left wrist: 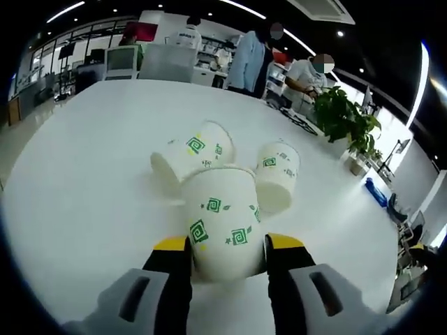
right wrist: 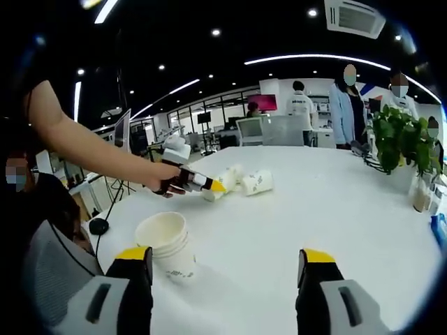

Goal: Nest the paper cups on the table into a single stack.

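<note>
White paper cup (left wrist: 222,220) with green square-spiral prints is sitting between the left gripper (left wrist: 227,251) jaws, which we're reading as closed against its sides; it's lying on the white table (left wrist: 84,181), rim pointing away from the camera. Two more printed cups are lying on their sides just beyond it: one (left wrist: 192,155) touching its rim at the left, one (left wrist: 278,174) just beside it on the right.

In the right gripper view we're seeing the same cluster far off, with the person's hand (right wrist: 164,178) reaching the left gripper into it. Near the right gripper (right wrist: 223,269) a stack of cups (right wrist: 167,244) is standing upright on the table, mouth up, just beside its left jaw. The right gripper's jaws are spread wide and holding nothing.

Risks we're flagging:
- Thin paper wall: squeezing too hard is likely to crush the cup oval, and it won't nest.
- Lifting could nudge the two neighbours; on their sides they'll roll.
- The cup needs turning base-down before it goes into the stack; dropping in tilted could jam it on the rim or tip the stack.
- The stack is light and unbraced, and the right gripper isn't holding it.
</note>
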Demonstrator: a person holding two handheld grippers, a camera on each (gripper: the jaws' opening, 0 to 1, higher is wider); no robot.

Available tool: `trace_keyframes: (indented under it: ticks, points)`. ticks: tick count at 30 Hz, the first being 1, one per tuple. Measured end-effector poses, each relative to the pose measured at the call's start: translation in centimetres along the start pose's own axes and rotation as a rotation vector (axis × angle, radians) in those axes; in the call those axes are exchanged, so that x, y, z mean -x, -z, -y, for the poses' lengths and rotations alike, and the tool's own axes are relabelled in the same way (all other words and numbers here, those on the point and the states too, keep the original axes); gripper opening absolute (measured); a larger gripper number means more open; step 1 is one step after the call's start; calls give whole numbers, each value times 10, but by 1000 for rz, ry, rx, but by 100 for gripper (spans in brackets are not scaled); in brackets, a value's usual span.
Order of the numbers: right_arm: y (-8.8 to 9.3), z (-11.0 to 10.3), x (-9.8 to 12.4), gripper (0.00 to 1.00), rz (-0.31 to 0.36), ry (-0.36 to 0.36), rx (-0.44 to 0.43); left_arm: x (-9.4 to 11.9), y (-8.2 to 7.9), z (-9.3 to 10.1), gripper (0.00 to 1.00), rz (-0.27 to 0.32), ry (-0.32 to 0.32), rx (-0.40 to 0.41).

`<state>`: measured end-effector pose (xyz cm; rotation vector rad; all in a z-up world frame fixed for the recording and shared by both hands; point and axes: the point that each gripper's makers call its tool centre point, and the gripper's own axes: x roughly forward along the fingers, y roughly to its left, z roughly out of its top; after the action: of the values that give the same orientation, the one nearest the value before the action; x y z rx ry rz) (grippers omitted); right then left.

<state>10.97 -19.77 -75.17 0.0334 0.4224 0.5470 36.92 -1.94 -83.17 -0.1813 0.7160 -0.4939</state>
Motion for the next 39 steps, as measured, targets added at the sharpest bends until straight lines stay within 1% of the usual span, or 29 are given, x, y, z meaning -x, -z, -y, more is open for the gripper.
trace_keyframes:
  ticks: [16, 25, 32, 39]
  points:
    - [-5, -1, 2, 85, 21, -5, 4, 17, 0, 7, 38, -3, 6, -23]
    - [-7, -7, 2, 84, 28, -21, 12, 27, -2, 7, 38, 0, 14, -36]
    - [-11, -13, 3, 84, 37, -38, 26, 41, 7, 13, 37, -1, 23, -43]
    - [-18, -14, 4, 83, 62, -51, 23, 62, 18, 23, 37, -6, 49, -68]
